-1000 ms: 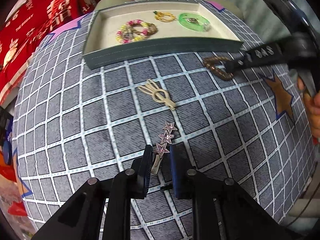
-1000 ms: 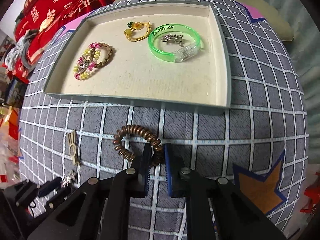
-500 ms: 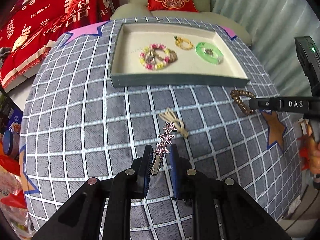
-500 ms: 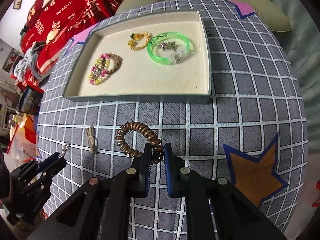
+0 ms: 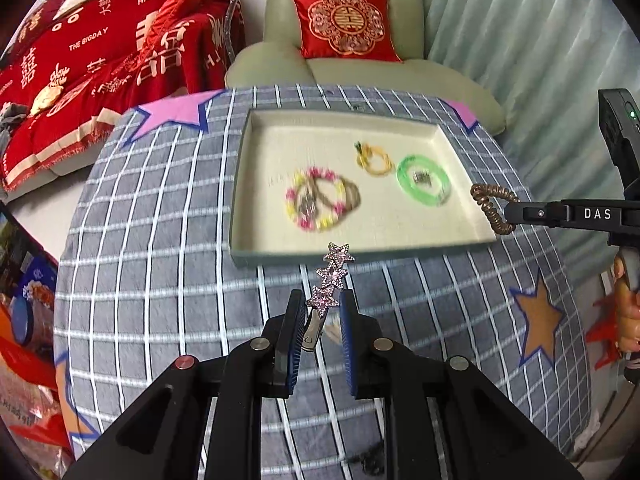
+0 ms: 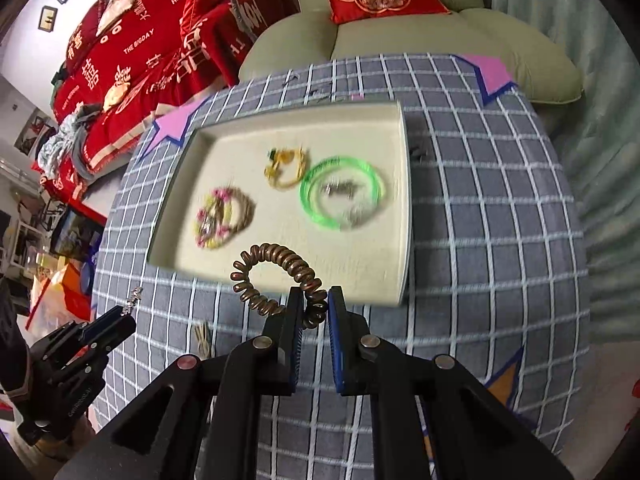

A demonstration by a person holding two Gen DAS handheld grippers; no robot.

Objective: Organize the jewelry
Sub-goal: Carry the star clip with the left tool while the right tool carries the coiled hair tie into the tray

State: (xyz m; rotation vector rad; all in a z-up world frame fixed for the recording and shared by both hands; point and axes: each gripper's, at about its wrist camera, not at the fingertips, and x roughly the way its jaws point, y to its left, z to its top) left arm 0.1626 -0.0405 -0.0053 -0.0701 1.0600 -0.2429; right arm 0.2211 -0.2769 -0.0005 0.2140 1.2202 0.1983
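Note:
My left gripper (image 5: 319, 308) is shut on a pink star hair clip (image 5: 333, 276) and holds it in the air just before the near wall of the cream tray (image 5: 280, 258). My right gripper (image 6: 313, 305) is shut on a brown spiral hair tie (image 6: 276, 276), lifted over the tray's near edge (image 6: 400, 298). In the left wrist view the hair tie (image 5: 490, 206) hangs at the tray's right rim. The tray holds a beaded bracelet (image 5: 318, 204), a yellow ring-shaped piece (image 5: 374, 158) and a green bangle (image 5: 424, 180). A beige hair clip (image 6: 203, 338) lies on the checked cloth.
The table is round, covered by a grey checked cloth (image 5: 160, 240) with star patches. A green armchair with a red cushion (image 5: 346, 26) stands behind it. Red fabric (image 5: 100, 60) lies at the left. Clutter sits off the table's left edge.
Both grippers rose and moved toward the tray, the star clip and the spiral hair tie lifted off the cloth. The beige clip stayed on the table.

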